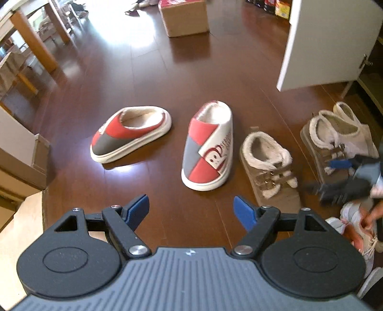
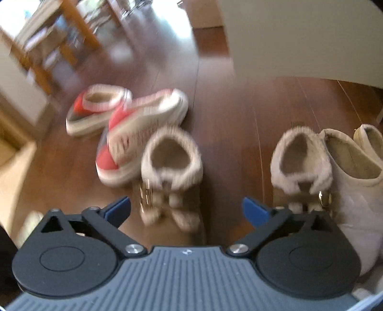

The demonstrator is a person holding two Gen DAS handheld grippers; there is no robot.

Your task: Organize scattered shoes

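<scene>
On the wooden floor [image 1: 182,79] our left tongs [image 1: 191,210] and right tongs [image 2: 186,210] both gape wide and empty above the shoes. The red slippers [image 1: 131,134] lie splayed apart; a hasty grab could shove one skidding.

Bare wooden floor [image 1: 148,79] is left open around the two red slippers [image 1: 131,132], which lie apart with a clear gap between them. The right one [image 1: 207,146] is crowded by a furry brown shoe [image 1: 268,165] just beside it. A wider strip of floor is seen between the two furry shoes [image 2: 171,172]. Farther back, passage is blocked by a cardboard box [image 1: 184,18], and on the right by an open white cabinet door [image 1: 328,43].
</scene>
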